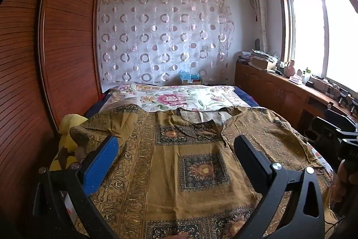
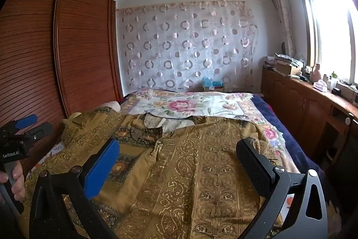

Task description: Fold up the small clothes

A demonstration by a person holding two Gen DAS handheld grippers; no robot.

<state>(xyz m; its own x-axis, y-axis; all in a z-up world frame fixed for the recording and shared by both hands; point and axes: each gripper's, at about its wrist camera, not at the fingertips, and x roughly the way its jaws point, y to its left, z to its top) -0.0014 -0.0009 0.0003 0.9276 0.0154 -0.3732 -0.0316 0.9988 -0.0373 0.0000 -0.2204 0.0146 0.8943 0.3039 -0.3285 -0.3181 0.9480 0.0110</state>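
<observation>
A mustard-brown patterned garment (image 1: 190, 162) lies spread flat on the bed, neckline away from me; it also shows in the right wrist view (image 2: 197, 162). My left gripper (image 1: 176, 149) is open and empty, hovering above the garment's middle, with its blue pad (image 1: 100, 167) over the left sleeve area. My right gripper (image 2: 179, 153) is open and empty above the garment's right half. The left gripper also shows at the left edge of the right wrist view (image 2: 26, 127), held in a hand. The right gripper's body shows at the right edge of the left wrist view (image 1: 344, 138).
The bed has a floral sheet (image 1: 179, 97) beyond the garment. A wooden wardrobe (image 1: 67, 37) stands along the left. A low wooden cabinet (image 1: 279, 86) with clutter runs under the window on the right. A yellow cloth (image 1: 69, 127) lies at the bed's left edge.
</observation>
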